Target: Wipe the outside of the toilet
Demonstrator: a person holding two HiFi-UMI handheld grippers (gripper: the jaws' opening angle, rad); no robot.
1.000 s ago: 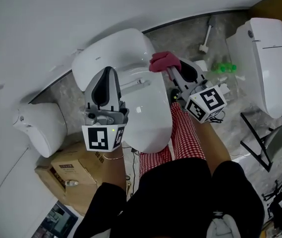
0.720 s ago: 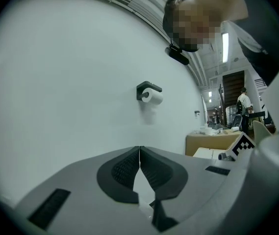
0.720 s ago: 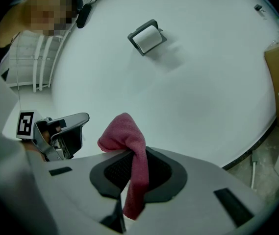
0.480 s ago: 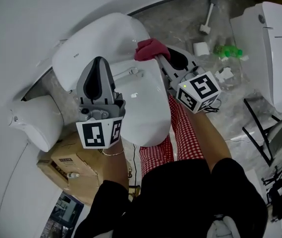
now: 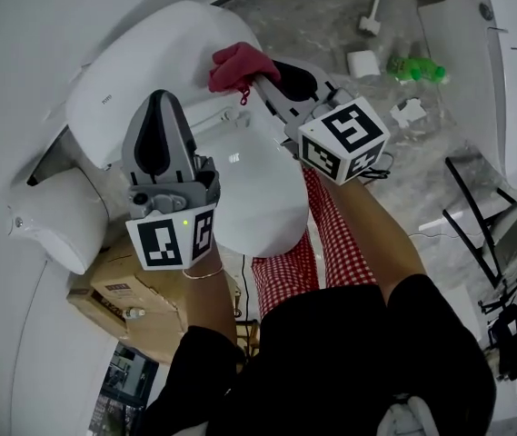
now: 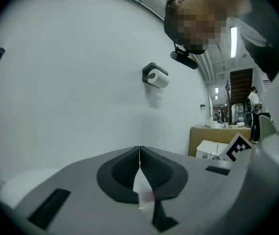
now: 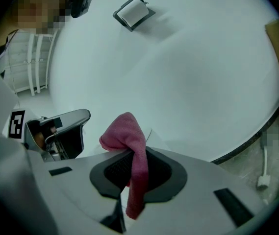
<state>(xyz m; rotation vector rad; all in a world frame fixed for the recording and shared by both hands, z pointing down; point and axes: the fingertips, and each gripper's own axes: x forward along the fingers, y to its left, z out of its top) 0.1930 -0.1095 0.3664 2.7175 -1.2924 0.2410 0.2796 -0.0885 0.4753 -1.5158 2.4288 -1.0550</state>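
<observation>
The white toilet (image 5: 249,198) stands below me with its lid down and its tank (image 5: 131,80) against the wall. A pink cloth (image 5: 238,64) is bunched over the back of the lid by the tank, and my right gripper (image 5: 258,82) is shut on it. In the right gripper view the cloth (image 7: 132,146) hangs out from between the jaws of the right gripper (image 7: 132,168). My left gripper (image 5: 160,105) hovers over the left side of the toilet, shut with nothing in it. In its own view the left gripper (image 6: 139,153) points at the bare wall.
A second toilet (image 5: 503,71) stands at the right, with a green bottle (image 5: 414,66), a white brush (image 5: 372,7) and scraps on the floor between. A cardboard box (image 5: 122,298) and a white fixture (image 5: 54,221) sit at the left. A paper holder (image 6: 155,76) is on the wall.
The right gripper has carried the pink cloth leftward along the back of the lid towards the tank. The left gripper has drifted left and stayed shut.
</observation>
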